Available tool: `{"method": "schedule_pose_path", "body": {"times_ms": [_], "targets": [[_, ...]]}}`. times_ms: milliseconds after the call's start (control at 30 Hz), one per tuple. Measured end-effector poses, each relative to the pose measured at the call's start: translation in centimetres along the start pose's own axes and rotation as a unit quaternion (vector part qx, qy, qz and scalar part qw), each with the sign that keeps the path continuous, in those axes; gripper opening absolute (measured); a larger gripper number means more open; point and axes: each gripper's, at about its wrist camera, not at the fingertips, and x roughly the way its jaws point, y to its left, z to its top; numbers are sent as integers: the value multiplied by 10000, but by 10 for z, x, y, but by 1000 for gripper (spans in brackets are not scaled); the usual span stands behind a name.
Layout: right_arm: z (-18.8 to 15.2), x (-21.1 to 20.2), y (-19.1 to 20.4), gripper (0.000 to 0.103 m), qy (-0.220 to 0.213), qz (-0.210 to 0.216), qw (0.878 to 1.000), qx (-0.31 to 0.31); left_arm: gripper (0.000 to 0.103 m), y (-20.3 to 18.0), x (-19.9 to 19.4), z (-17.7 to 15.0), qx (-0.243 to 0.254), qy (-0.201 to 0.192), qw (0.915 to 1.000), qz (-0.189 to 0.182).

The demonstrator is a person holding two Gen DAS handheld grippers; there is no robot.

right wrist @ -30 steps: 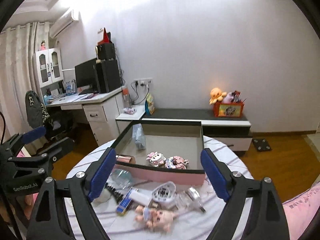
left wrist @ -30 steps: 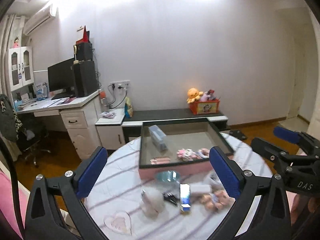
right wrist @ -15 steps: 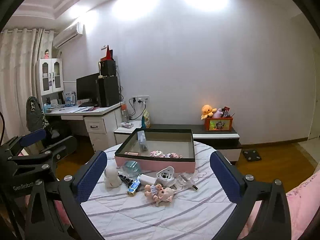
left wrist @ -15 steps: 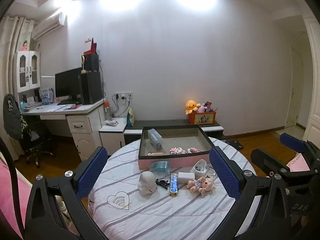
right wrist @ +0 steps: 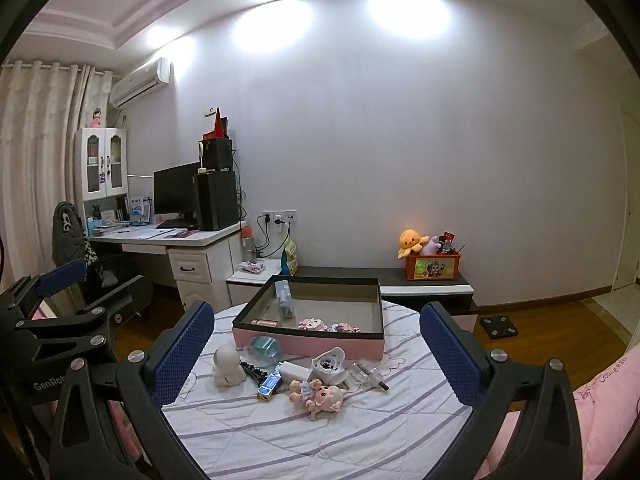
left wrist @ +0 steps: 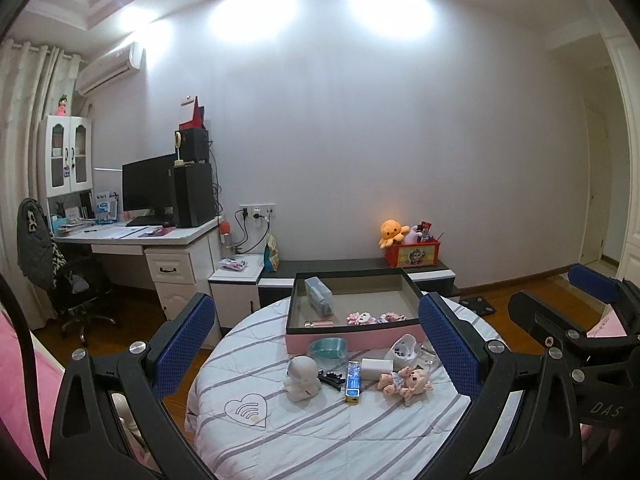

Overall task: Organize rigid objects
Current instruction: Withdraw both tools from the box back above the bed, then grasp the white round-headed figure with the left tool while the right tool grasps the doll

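Round table (left wrist: 320, 436) under a white quilted cloth with grey stripes fills the middle of a bedroom, with a white desk (left wrist: 132, 236) and black monitor (left wrist: 148, 186) against the far wall. At the table's far side sits a shallow rectangular box with pink outer walls and a dark rim (left wrist: 352, 330), already holding a clear pack, a slim pink tube and two small pink block figures. Its near wall faces the loose items, which probably keeps each transfer short.

Loose rigid objects lie in a cluster just in front of the box: a white rounded figurine (left wrist: 302, 378), a teal heart-shaped dish (left wrist: 328, 352), a black hair clip (left wrist: 330, 378), a blue and gold rectangular pack (left wrist: 353, 376), a white block (left wrist: 377, 368), a small pink pig-faced doll (right wrist: 318, 395) and a clear glass stopper (right wrist: 366, 374), though its exact form is hard to confirm at this range.

Left gripper (left wrist: 316, 348) and right gripper (right wrist: 316, 346) both hang short of the table, jaws wide, nothing between the blue pads.
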Motion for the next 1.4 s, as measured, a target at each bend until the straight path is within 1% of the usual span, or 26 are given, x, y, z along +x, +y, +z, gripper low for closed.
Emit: {"method": "schedule_pose_path", "body": {"times_ms": [333,467,533,633,733,833,1000,1100,1200,1300,1400], "targets": [[-2,4,0,103,26,-35,10000,-13,103,-1,5,-1,-12,44,10000,-14],[-1,10,0,103,91,-30,10000,16,103,-2,16,-3,-14,118,9999,-44],[-3,15,-1,103,149,-35,9999,25,103,-2,26,-7,-15,222,9997,-112],[-10,26,-3,103,289,-70,9996,13,103,-3,47,-20,-84,523,9983,-234],[-22,43,-7,103,534,-81,9985,34,103,-4,70,-38,-137,868,9959,-224],[-41,68,-12,103,885,-112,9960,59,103,-6,97,-61,-111,1284,9915,-190],[-82,116,-17,103,1644,-105,9862,162,103,2,139,-101,-246,2031,9787,-149],[-103,141,-18,103,2028,-84,9789,229,103,9,156,-117,-305,2277,9732,-100],[-116,163,-17,103,2325,-129,9722,249,103,16,166,-128,-359,2434,9692,-72],[-125,183,-14,103,2569,-114,9659,293,103,27,176,-135,-424,2555,9659,-40],[-130,202,-10,103,2792,-5,9594,396,103,37,184,-141,-531,2668,9623,-22]]}}
